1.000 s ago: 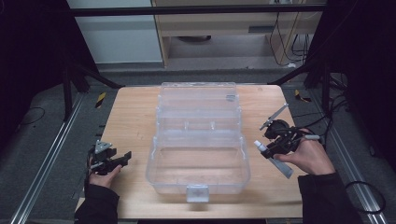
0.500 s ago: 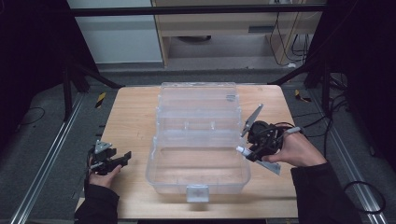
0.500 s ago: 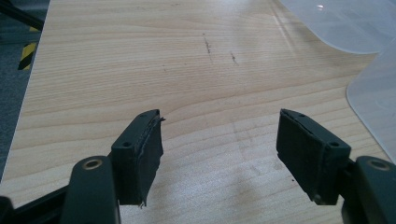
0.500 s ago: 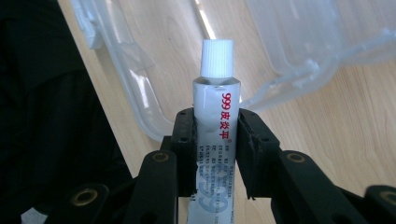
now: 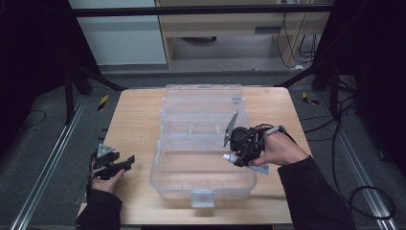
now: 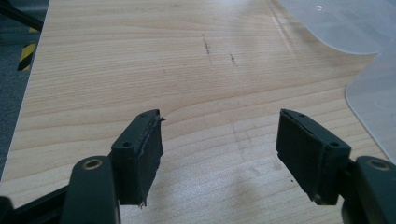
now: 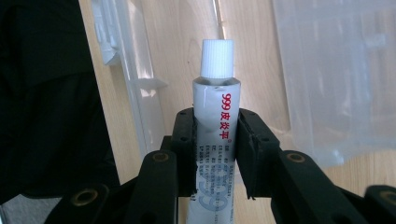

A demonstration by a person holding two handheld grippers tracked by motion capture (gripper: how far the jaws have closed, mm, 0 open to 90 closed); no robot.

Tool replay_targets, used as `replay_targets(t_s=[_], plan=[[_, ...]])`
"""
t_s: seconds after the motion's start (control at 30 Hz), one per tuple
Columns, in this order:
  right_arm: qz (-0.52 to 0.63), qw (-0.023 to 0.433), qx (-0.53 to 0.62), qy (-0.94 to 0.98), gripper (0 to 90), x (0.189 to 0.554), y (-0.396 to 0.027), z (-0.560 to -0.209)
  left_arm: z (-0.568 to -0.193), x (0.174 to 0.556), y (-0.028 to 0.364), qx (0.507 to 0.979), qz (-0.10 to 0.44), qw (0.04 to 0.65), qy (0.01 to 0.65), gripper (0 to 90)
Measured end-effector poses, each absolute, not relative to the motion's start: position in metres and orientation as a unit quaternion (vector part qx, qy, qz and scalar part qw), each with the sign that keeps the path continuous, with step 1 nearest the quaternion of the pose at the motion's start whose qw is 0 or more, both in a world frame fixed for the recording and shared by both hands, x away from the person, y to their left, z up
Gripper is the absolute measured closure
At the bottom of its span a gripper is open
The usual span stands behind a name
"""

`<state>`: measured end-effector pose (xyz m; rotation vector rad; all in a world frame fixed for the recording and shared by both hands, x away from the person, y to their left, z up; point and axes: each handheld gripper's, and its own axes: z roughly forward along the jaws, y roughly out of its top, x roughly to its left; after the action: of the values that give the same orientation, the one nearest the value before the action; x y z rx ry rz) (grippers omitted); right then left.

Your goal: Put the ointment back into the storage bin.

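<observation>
A person in dark sleeves works two black two-jaw grippers at a table, forearms entering from the near edge. The left hand [image 5: 106, 179] rests low at the near left, its black left gripper [image 5: 125, 163] pointing toward the middle with its jaws spread wide apart, nothing between the worn pads [image 6: 150, 142]. The right hand [image 5: 280, 149] reaches inward from the right side, its black right gripper [image 5: 235, 158] tilted with a grey three-cornered plate [image 5: 231, 128] raised above it, the jaws closed together and clamped from both sides.
</observation>
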<state>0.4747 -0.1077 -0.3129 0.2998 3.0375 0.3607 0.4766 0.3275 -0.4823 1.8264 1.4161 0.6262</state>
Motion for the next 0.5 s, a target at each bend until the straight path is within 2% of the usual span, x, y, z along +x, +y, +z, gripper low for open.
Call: replay_targets(t_s=[0.5], plan=[[0.099, 0.036, 0.043, 0.993, 69.9, 0.481, -0.073, -0.334, -0.482, 0.477, 0.327, 0.71, 0.244, 0.366, 0.55, 31.1]])
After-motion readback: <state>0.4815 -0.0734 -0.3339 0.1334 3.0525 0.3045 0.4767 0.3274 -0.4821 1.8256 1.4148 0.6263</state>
